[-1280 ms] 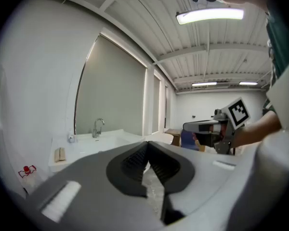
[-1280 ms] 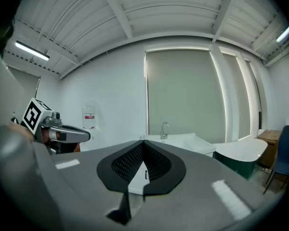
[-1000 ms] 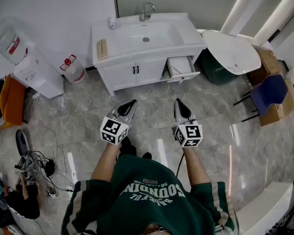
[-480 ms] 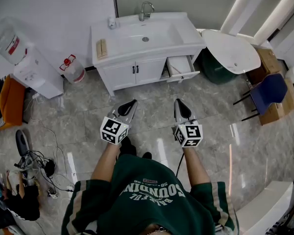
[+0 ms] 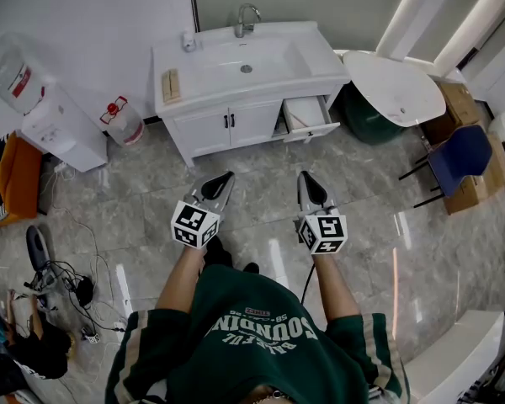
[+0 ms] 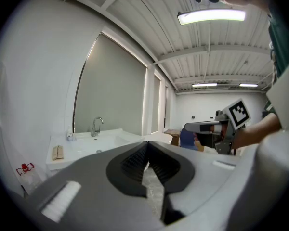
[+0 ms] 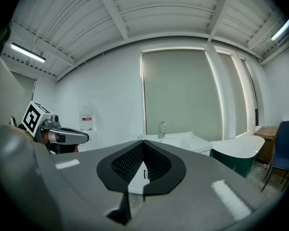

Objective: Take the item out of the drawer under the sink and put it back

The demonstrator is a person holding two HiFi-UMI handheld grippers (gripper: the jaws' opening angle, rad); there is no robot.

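Note:
The white sink cabinet (image 5: 236, 61) stands against the far wall with a faucet (image 5: 246, 17) at its back. Its right-hand drawer (image 5: 305, 114) is pulled out; I cannot make out anything inside it. Both grippers are held over the floor well short of the cabinet. My left gripper (image 5: 227, 176) is shut with nothing in it, its pads (image 6: 135, 160) meeting at the tip. My right gripper (image 5: 304, 176) is also shut and empty, pointing toward the cabinet doors (image 7: 137, 179). From the left gripper view the right gripper (image 6: 207, 127) shows off to the side.
A wooden block (image 5: 171, 84) lies on the counter's left. A water dispenser (image 5: 42, 112) stands left of the cabinet. A round white table (image 5: 396, 87), a dark green bin (image 5: 366, 118) and a blue chair (image 5: 463, 158) are to the right. Cables (image 5: 63, 284) lie on the floor at left.
The head view has shifted slightly, so the cabinet sits a little further left. Both grippers stay shut in the same place.

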